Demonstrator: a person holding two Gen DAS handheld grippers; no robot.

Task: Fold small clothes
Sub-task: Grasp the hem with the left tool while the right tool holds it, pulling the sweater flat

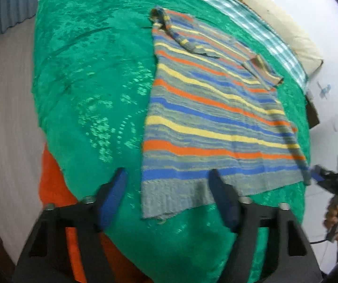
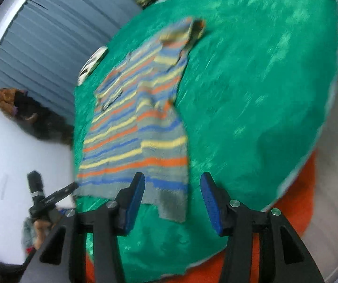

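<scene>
blurred: striped sweater (image 2: 136, 127) | cut off: orange cloth (image 1: 55, 184) under green cover (image 1: 93, 70)

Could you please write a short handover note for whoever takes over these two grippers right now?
Left gripper: open, nothing held, above the near hem of the sweater.
Right gripper: open, nothing held, above the same hem at the other corner.
The striped sweater lies flat on the green bedspread, hem toward you.
Done: both sleeves appear folded in over the body, and one side looks folded lengthwise across the other.
Left: probably take the hem corners and fold the body up toward the collar, then tidy. The right wrist view is blurred, so check the edges first.
</scene>
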